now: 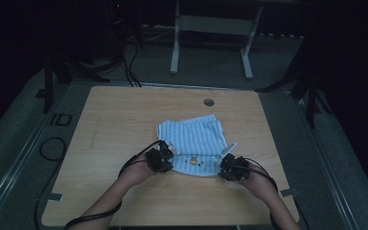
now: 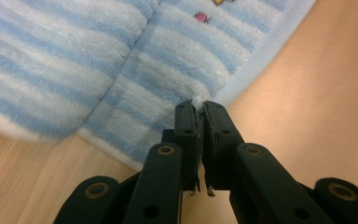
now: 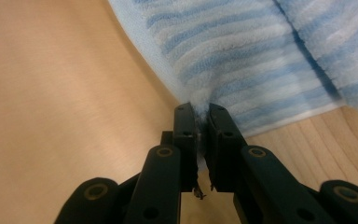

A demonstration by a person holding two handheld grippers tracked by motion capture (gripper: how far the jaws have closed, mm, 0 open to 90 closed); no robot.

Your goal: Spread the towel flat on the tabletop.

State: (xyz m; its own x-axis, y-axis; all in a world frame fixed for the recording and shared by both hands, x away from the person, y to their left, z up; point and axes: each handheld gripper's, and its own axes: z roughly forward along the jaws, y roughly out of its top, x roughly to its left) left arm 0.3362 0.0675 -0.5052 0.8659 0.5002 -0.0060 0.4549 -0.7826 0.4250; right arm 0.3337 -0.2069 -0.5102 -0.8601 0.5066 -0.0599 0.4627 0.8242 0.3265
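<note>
Blue-striped towel lies mid-surface, near edge facing the person (small embroidered motifs there). Left hand-held gripper clamped on its near-left corner, jaws pinching fabric. Right hand-held gripper likewise nipped onto the near-right corner. Both corners bunch at the jaw tips.

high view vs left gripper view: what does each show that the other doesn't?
High view alone: the whole wooden table with its round hole, both forearms, and the right gripper at the towel's near right corner. Left gripper view alone: black fingers pinching the hem, pile bunched between them. Both: the blue-striped towel and the left gripper.
</note>
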